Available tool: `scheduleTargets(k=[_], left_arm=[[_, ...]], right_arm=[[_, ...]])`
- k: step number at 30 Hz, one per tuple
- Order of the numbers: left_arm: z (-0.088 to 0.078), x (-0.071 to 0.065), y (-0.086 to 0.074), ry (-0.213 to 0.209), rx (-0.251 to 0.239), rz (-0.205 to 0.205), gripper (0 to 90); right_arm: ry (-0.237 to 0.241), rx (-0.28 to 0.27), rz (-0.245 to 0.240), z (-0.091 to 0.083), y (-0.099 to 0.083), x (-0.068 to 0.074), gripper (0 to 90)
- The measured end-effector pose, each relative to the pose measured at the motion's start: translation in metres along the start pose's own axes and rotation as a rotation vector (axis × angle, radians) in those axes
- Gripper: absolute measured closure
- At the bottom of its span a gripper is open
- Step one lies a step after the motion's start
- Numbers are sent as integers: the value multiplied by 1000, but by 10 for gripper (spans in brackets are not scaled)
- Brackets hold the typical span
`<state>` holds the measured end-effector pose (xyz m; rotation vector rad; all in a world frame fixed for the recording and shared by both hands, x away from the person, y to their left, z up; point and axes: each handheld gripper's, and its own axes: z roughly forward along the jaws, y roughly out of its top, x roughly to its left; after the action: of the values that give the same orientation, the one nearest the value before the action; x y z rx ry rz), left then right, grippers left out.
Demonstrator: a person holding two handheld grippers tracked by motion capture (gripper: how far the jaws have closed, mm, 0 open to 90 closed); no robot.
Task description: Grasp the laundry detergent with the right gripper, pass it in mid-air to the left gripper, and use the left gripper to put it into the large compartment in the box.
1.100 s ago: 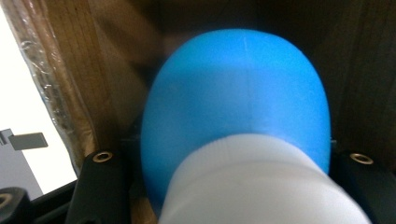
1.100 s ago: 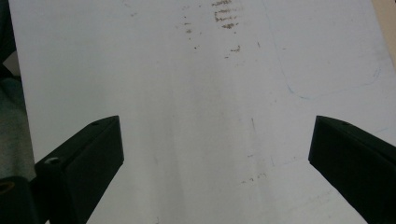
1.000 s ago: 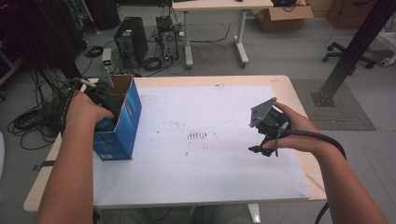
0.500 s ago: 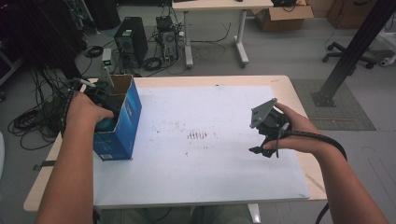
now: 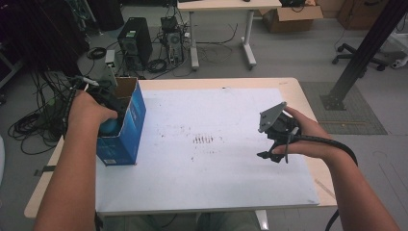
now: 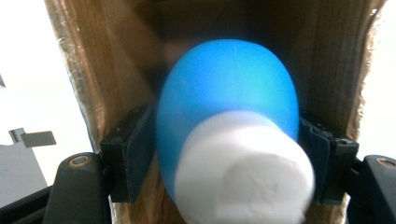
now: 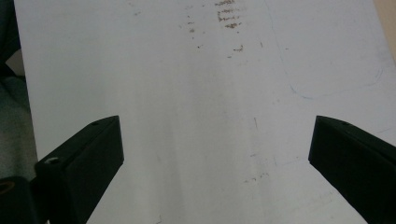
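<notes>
A blue cardboard box [image 5: 131, 126] stands open-topped at the table's left edge. My left gripper [image 5: 108, 114] reaches down into it. In the left gripper view a blue rounded thing with a white cap [image 6: 229, 112] lies between the jaws of the left gripper [image 6: 227, 140], inside the box's brown walls [image 6: 107, 70]. The jaws have just been opening and the pads [image 6: 135, 149] stand at the thing's sides. My right gripper [image 5: 269, 157] hovers over the white sheet [image 5: 207, 144] at the right. The right gripper [image 7: 215, 140] is open and holds nothing.
The white sheet [image 7: 210, 84] covers most of the wooden table [image 5: 308, 96] and carries a few dark smudges [image 5: 204, 139]. Cables and computer cases [image 5: 134, 43] sit on the floor beyond the far left edge.
</notes>
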<state>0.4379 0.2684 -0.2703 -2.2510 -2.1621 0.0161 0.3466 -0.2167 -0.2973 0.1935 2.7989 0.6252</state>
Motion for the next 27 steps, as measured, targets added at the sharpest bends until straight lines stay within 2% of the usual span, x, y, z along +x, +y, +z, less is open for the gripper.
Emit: scheduleTargets(k=[4, 7, 18, 27], left_arm=[[-4, -2, 0, 23, 8, 12, 241], [-10, -3, -2, 18, -3, 10, 201], [-35, -14, -8, 29, -29, 33, 151], [-57, -19, -16, 48, -44, 41, 39]], right_arm=[[-1, -4, -1, -1, -1, 0, 34], [0, -3, -1, -2, -1, 0, 34], [-4, -9, -9, -3, 1, 0, 34], [-12, -18, -13, -11, 1, 1, 34]])
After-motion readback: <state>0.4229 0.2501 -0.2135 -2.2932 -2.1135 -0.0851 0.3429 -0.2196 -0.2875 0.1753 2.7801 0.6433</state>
